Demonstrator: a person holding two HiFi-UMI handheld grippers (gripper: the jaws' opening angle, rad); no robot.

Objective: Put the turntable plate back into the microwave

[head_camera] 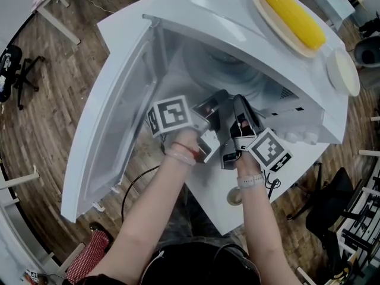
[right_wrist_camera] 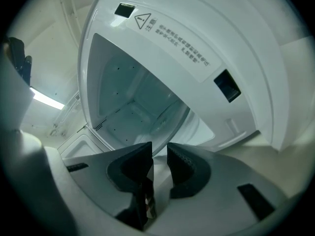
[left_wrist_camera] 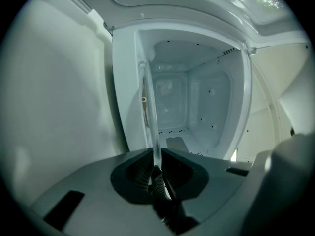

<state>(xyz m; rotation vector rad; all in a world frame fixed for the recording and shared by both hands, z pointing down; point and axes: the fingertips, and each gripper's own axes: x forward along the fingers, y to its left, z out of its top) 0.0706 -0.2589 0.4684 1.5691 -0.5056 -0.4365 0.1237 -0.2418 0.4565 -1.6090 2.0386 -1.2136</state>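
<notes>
Now left gripper (left_wrist_camera: 156, 154) and right gripper (right_wrist_camera: 158, 151) pinch the turntable plate (left_wrist_camera: 150, 112), jaws narrow. Any tilt could knock its rim against the microwave (left_wrist_camera: 197, 97) ahead.

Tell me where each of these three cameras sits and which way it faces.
Head view: on the person's head, facing steeply down on the open microwave; both forearms, left gripper and right gripper show.
Left gripper view: on the left gripper, facing into the cavity; its jaws clamp the glass plate edge-on.
Right gripper view: on the right gripper, facing the cavity at a tilt; its jaws hold the plate's rim.
Shared: both gripper views show cavity and plate.
</notes>
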